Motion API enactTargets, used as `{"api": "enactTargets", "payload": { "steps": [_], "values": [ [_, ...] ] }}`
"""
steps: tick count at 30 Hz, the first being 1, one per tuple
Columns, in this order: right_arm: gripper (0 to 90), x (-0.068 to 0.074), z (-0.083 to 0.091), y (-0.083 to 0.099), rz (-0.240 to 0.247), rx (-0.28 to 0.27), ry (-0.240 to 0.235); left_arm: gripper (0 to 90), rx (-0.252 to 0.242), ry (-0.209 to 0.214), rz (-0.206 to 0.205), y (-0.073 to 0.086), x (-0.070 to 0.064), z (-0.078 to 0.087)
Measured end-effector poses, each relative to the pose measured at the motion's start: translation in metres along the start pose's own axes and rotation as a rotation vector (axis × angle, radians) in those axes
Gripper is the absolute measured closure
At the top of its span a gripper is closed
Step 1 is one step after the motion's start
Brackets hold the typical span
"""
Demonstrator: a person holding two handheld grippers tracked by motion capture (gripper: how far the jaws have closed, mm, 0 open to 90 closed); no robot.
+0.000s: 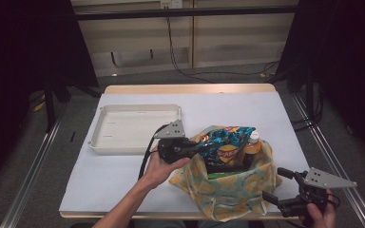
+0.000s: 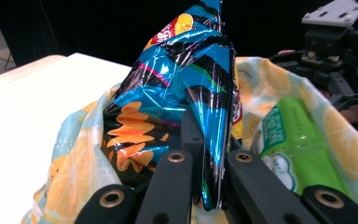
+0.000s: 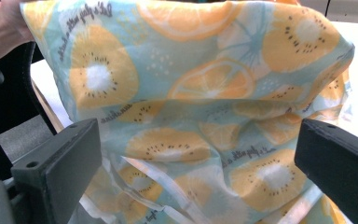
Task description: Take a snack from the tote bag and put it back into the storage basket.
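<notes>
On the table (image 1: 123, 180) there is 1 white tray (image 1: 123, 124) at about 10 o'clock and 1 fruit-print cloth bag (image 1: 228, 190) at about 5 o'clock. The bag holds 1 blue chip bag (image 1: 228, 140), 1 green packet (image 2: 293, 149) and 1 bottle with a white cap (image 1: 253, 141) at its 1 o'clock edge. There are 2 grippers: the left gripper (image 1: 197, 148) and the right gripper (image 1: 274, 187), each held by 1 hand.

Bare bench (image 1: 228, 107) behind fruit-print bag (image 1: 228, 192); white tray (image 1: 133, 127) blocking far left, bottle (image 1: 252, 142) crowding bag mouth.
</notes>
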State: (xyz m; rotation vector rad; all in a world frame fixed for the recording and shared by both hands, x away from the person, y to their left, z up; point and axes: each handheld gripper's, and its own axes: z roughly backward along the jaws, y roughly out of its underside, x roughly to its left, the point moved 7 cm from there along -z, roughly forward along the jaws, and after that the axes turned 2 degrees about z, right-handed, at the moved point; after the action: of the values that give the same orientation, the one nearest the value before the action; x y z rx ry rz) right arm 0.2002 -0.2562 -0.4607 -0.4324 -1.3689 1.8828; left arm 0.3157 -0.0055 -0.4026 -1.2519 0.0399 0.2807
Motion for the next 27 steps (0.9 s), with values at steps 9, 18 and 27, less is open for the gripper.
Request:
{"api": "enactTargets", "payload": {
  "steps": [9, 18, 27],
  "values": [
    [0.0, -0.002, 0.003, 0.001, -0.004, -0.012, -0.005, 90.0, -0.024, 0.018, -0.016, -0.016, -0.007, 0.008],
    [0.0, -0.003, 0.003, 0.0, -0.011, -0.019, 0.003, 90.0, -0.047, 0.045, -0.026, -0.034, -0.014, 0.014],
    [0.0, -0.003, 0.003, 0.0, -0.012, -0.023, 0.004, 90.0, -0.063, 0.054, -0.025, -0.046, -0.014, 0.019]
  ]
}}
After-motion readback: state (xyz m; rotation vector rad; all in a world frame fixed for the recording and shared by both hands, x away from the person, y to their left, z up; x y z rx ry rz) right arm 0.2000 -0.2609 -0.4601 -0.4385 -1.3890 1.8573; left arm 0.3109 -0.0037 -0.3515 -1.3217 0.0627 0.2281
